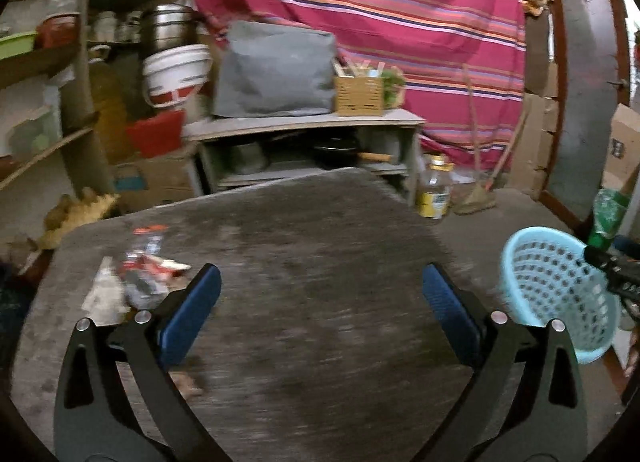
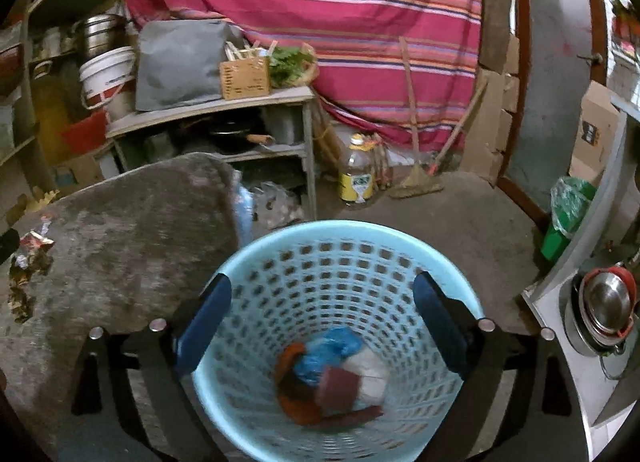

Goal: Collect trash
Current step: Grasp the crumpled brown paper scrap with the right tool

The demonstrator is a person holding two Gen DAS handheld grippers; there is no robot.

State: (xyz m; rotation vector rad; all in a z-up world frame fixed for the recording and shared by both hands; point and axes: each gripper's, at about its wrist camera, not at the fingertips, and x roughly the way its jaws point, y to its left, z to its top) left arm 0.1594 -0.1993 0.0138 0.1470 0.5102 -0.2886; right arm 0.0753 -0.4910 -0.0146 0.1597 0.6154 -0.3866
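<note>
A pile of crumpled wrappers and paper scraps [image 1: 140, 274] lies on the grey table [image 1: 320, 230], just left of my left gripper's left finger. My left gripper [image 1: 322, 274] stands open over the tabletop with nothing between its blue pads. The light blue perforated basket [image 1: 556, 286] stands beside the table's right edge. In the right wrist view my right gripper [image 2: 320, 284] hangs open over the basket [image 2: 340, 258] and holds nothing. Inside it lie a blue bag [image 2: 328, 350], a maroon piece [image 2: 338, 388], and orange and white scraps. More wrappers [image 2: 32, 250] lie at the table's left.
Behind the table a low shelf [image 1: 304, 122] carries a grey bag and a wicker box. A yellow-labelled bottle [image 2: 356, 174] and a broom [image 2: 416, 178] are on the floor. A green bin [image 2: 568, 210] and steel pots [image 2: 606, 306] are at the right.
</note>
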